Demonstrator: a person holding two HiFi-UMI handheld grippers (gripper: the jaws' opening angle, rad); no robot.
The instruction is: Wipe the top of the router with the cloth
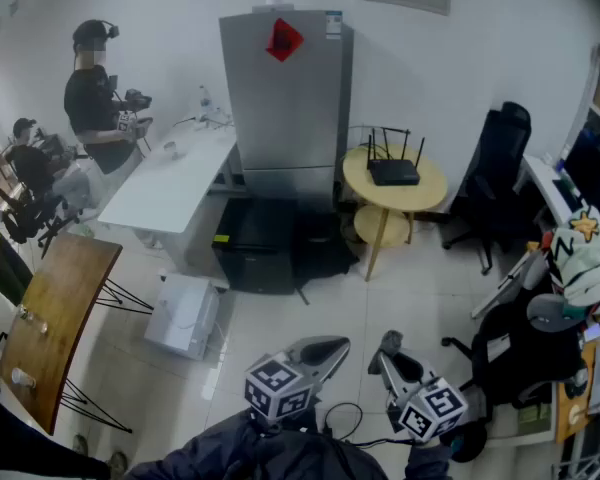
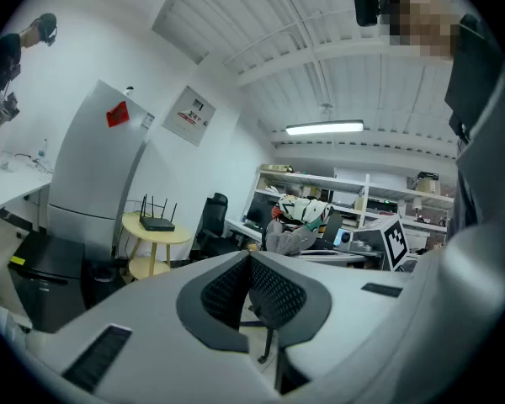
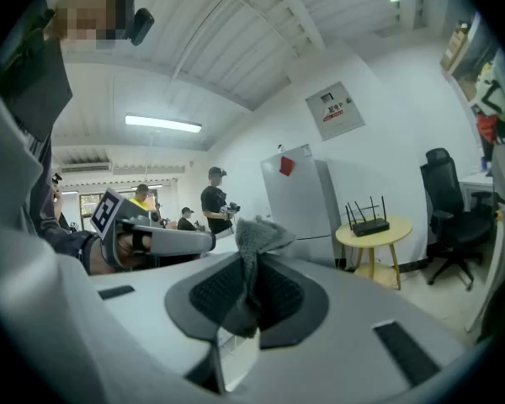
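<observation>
The black router (image 1: 393, 173) sits near the middle of the small round yellow table (image 1: 425, 196) with its antennas up. The table stands just beside the grey fridge (image 1: 285, 98), and the router is well apart from both grippers, which are held low near the person's body. The right gripper (image 3: 252, 268) is clenched on a grey cloth (image 3: 257, 234), a tuft of which sticks up above the pinched jaws, while the left gripper (image 2: 250, 263) is clenched too, its jaws pressed together with nothing between them.
</observation>
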